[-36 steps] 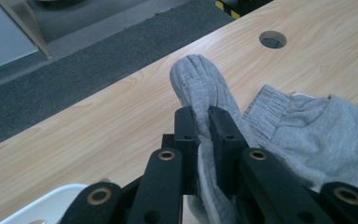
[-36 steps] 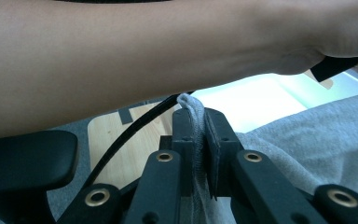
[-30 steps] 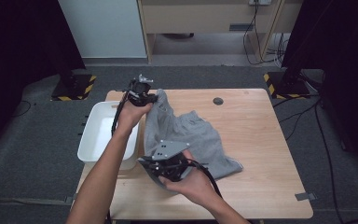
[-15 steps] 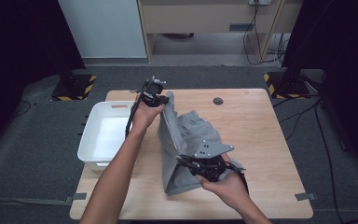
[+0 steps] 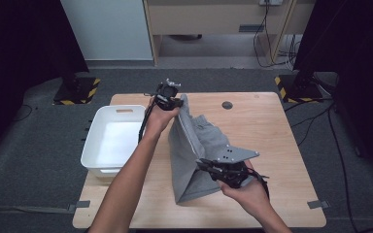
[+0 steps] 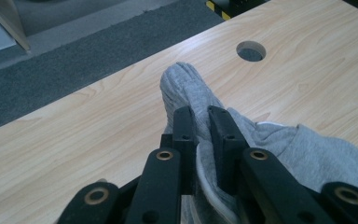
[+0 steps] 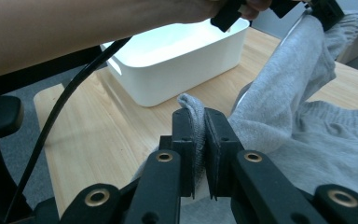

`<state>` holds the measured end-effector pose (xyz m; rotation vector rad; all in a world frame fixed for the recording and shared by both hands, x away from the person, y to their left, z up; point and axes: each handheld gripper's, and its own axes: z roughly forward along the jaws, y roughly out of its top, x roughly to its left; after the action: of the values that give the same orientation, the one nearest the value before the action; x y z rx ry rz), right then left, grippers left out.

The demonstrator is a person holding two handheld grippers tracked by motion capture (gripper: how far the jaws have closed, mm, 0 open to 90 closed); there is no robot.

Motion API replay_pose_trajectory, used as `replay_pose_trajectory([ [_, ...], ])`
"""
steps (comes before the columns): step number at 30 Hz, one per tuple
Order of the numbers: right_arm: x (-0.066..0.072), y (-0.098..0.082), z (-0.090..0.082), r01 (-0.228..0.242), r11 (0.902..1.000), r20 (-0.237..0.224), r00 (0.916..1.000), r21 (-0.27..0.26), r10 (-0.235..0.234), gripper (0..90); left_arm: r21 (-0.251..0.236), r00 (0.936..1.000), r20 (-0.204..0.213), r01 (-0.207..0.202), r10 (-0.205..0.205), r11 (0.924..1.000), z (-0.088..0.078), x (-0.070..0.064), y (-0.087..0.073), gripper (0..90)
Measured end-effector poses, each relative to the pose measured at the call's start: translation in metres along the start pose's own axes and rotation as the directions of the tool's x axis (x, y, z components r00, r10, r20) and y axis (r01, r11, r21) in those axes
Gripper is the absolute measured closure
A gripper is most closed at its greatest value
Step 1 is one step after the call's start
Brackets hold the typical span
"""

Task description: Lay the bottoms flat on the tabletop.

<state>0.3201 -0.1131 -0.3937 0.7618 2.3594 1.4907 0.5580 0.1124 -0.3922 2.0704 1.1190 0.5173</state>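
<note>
At the left of the light wooden table (image 5: 272, 131) sits an open white plastic bin (image 5: 112, 138). Just right of it, the left gripper (image 5: 171, 99) pinches a bunched edge of the grey knit fabric garment (image 5: 192, 145), lifting it above the tabletop. Nearer the front edge, the right gripper (image 5: 213, 167) is clamped on another fold of that cloth, stretched between them.

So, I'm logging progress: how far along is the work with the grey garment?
Done: both grippers grip the grey garment, left gripper at the far edge, right gripper near. In hand: it hangs stretched between them above the table. Left: laying it flat; the white bin holds nothing.
</note>
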Motion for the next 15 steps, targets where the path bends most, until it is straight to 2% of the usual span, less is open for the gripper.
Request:
replay_pose_trajectory([
  [15, -0.022, -0.01, -0.017, -0.024, 0.9997, 0.059, 0.998, 0.008, 0.023, 83.8, 0.002, 0.9995, 0.006, 0.032, -0.032, 0.9995, 0.012, -0.01, 0.002, 81.6],
])
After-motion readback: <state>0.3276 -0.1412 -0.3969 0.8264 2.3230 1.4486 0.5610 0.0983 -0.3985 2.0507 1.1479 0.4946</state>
